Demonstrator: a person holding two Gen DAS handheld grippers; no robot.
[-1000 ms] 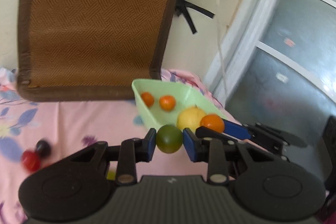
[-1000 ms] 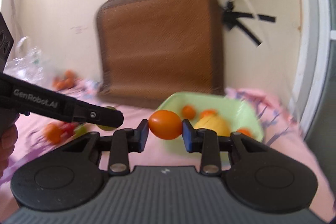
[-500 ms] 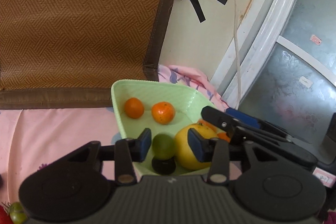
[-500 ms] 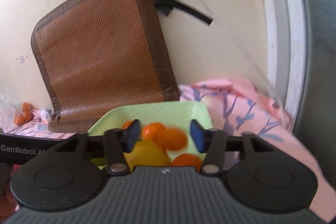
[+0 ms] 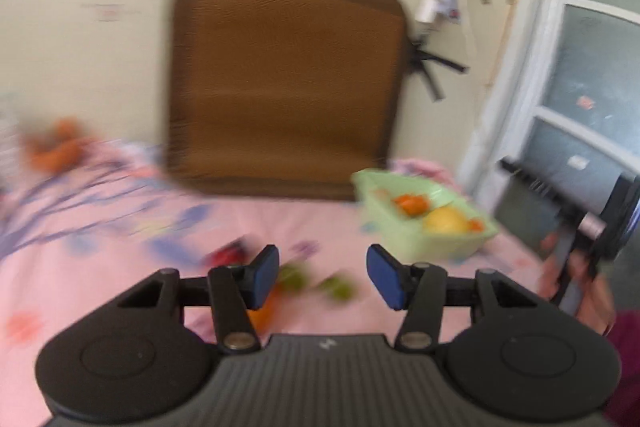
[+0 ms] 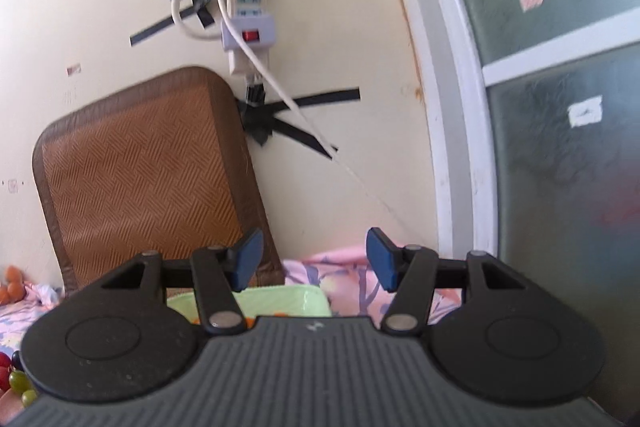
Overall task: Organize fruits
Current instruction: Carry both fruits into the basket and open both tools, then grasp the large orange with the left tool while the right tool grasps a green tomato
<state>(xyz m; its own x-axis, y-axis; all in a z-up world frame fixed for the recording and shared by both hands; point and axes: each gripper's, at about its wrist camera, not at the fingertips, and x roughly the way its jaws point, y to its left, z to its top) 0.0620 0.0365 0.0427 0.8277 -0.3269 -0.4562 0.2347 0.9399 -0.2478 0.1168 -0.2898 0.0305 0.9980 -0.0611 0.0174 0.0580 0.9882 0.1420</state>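
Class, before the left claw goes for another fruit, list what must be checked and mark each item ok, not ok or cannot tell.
1. Left claw open and empty: ok.
2. Right claw open and empty: ok.
3. Green tub has room beside the yellow fruit and orange fruit: ok.
4. Loose fruit ahead of the left claw, green ones and a red one on the pink cloth: ok.
5. Left view sharp enough to aim: not ok, blurred.
6. Exact kind of each loose fruit: cannot tell.
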